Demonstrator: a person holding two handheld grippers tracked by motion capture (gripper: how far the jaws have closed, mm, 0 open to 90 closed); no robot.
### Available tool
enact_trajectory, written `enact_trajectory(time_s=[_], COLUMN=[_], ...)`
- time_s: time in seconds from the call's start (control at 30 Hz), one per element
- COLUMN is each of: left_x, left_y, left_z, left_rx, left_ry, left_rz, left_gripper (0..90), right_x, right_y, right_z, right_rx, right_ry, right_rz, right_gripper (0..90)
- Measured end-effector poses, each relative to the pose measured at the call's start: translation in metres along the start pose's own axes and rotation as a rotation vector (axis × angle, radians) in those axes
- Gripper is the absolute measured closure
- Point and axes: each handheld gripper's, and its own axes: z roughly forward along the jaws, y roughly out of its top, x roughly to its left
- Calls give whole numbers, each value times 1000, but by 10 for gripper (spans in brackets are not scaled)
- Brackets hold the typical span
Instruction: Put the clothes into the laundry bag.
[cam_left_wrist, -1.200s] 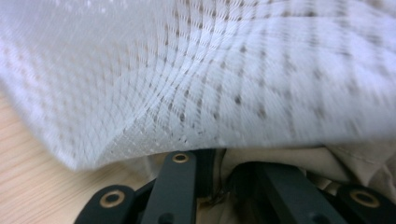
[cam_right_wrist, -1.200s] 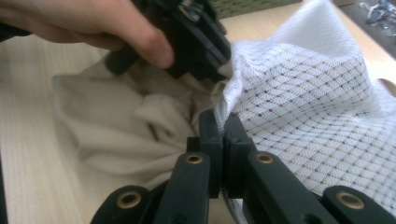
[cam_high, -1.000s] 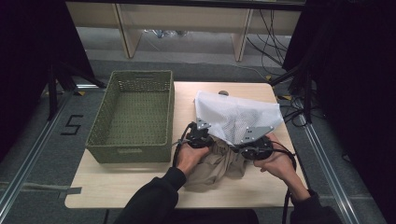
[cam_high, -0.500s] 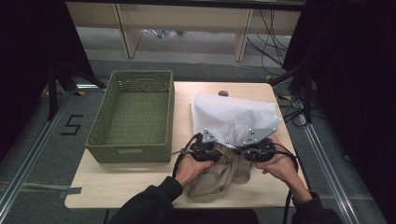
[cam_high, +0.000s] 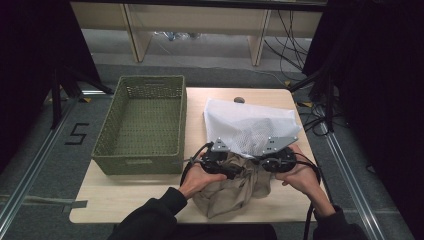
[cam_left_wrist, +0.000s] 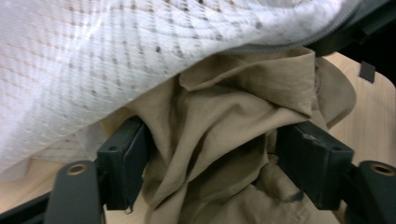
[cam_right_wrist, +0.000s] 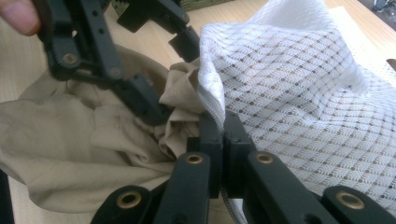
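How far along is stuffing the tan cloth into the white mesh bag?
Partly done: the crumpled tan cloth is mostly outside the white mesh bag. The right gripper pinches the bag's zippered edge; the left gripper has just been opening around the cloth. Left: pushing the rest inside.

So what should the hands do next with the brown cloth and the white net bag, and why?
Probably close the left gripper on the tan cloth and push it deeper into the white mesh bag. Its jaws have just been opening, with cloth bunched loosely between them, most cloth lies outside, and the right gripper pinches the bag's zipper edge.
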Motion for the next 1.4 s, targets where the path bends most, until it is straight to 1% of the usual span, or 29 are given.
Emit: enact_trajectory(time_s=[0.03,0.1,0.17,0.23,0.27,0.33,0.37,0.4,0.47,0.53,0.57,0.6,0.67,0.7,0.77,0.8,0.83,0.87,0.93,1.03,1.07,1.1,1.13,1.2,1.27,1.3,1.33,1.37,1.4], left_x=[-1,-2,-1,2,3,6,8,8,8,7,7,6,6,5,5,5,5,5,4,4,5,6,6,9,15,19,22,25,25], left_y=[0,2,3,5,6,7,8,8,9,9,11,12,17,19,20,18,14,11,4,-5,-7,-7,-8,-10,-13,-15,-17,-20,-22], left_z=[0,-3,-8,-11,-12,-10,-7,-4,2,9,13,15,21,23,28,30,32,33,31,18,12,6,-1,-13,-18,-18,-16,-12,-8], left_rx=[1,12,28,20,13,16,15,20,47,31,36,43,41,31,38,40,58,78,82,94,96,96,92,104,129,135,142,149,165], left_ry=[4,-14,-3,-22,-21,-10,-26,-16,60,127,176,200,232,244,252,250,244,221,194,147,161,153,144,170,171,181,177,170,153], left_rz=[18,3,9,-6,-30,-39,-47,-49,-7,-21,-13,-5,-24,-34,-35,-33,-25,-19,-17,-3,-7,-10,-2,21,44,11,1,-23,-22], left_gripper=[257,245,252,257,260,311,356,420,651,799,829,844,857,859,854,844,826,803,746,655,611,567,548,501,447,427,403,405,440], right_x=[-1,-3,-5,-7,-8,-9,-9,-9,-7,-5,-4,-2,2,5,12,16,18,18,17,14,13,13,13,12,12,12,13,13,12], right_y=[0,-1,-2,-3,-2,-2,-1,0,1,3,4,5,6,6,4,0,-4,-8,-15,-22,-22,-23,-24,-24,-23,-23,-23,-23,-23], right_z=[0,-2,-4,-7,-8,-12,-12,-12,-13,-13,-13,-14,-13,-12,-9,-6,-3,-1,1,4,4,6,6,8,8,8,8,8,10], right_rx=[-4,-9,-12,-19,-26,-25,-30,-35,-38,-35,-37,-31,-26,-26,-15,2,6,13,27,34,38,36,44,45,47,45,52,54,50], right_ry=[1,-7,-9,-17,-19,-25,-19,-24,-20,-18,-14,-10,-2,3,15,19,20,27,29,24,27,26,22,28,27,25,28,25,25], right_rz=[-7,-8,-3,9,2,15,6,-3,-7,-3,-14,-7,-15,-19,-38,-27,-19,-16,12,19,17,17,28,17,15,7,28,26,3], right_gripper=[898,898,898,898,898,898,898,899,899,899,899,899,899,899,899,899,899,899,899,899,899,899,899,899,899,899,899,899,899])
